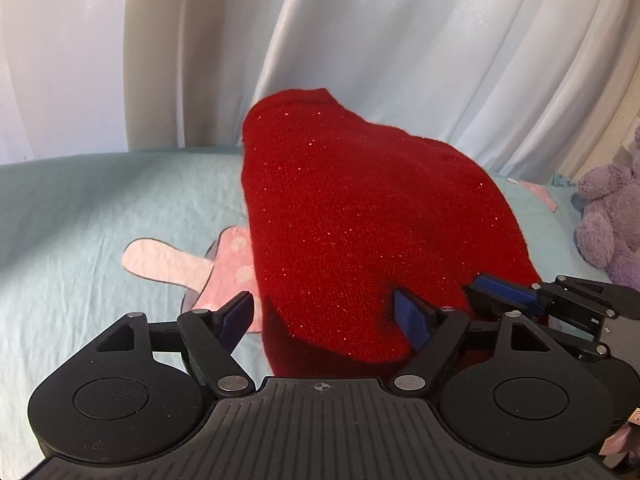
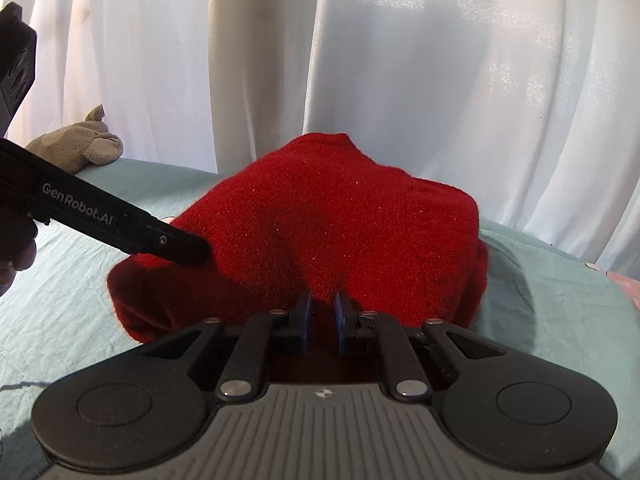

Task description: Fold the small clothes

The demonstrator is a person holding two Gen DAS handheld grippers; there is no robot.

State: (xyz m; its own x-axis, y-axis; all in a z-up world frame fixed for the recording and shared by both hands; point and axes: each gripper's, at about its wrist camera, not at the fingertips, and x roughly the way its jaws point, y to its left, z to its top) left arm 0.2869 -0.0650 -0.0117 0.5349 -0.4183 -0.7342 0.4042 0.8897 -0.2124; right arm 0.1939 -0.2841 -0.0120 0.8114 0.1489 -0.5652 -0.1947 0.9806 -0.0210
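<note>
A red knitted garment (image 1: 360, 216) with fine glitter lies humped on the light blue bed sheet (image 1: 80, 220), its neck end towards the curtain. My left gripper (image 1: 326, 316) is open over the garment's near edge, with the left pad just off the cloth and the right pad resting over it. In the right wrist view one of its fingers (image 2: 176, 242) lies on the left part of the garment (image 2: 340, 220). My right gripper (image 2: 323, 312) is shut on a fold of the near hem. It also shows at the right of the left wrist view as the right gripper (image 1: 500, 292).
White curtains (image 2: 400, 80) hang behind the bed. A purple plush toy (image 1: 612, 216) sits at the right edge of the bed, a grey plush toy (image 2: 76, 150) at the far left. A pink print (image 1: 168, 264) marks the sheet left of the garment.
</note>
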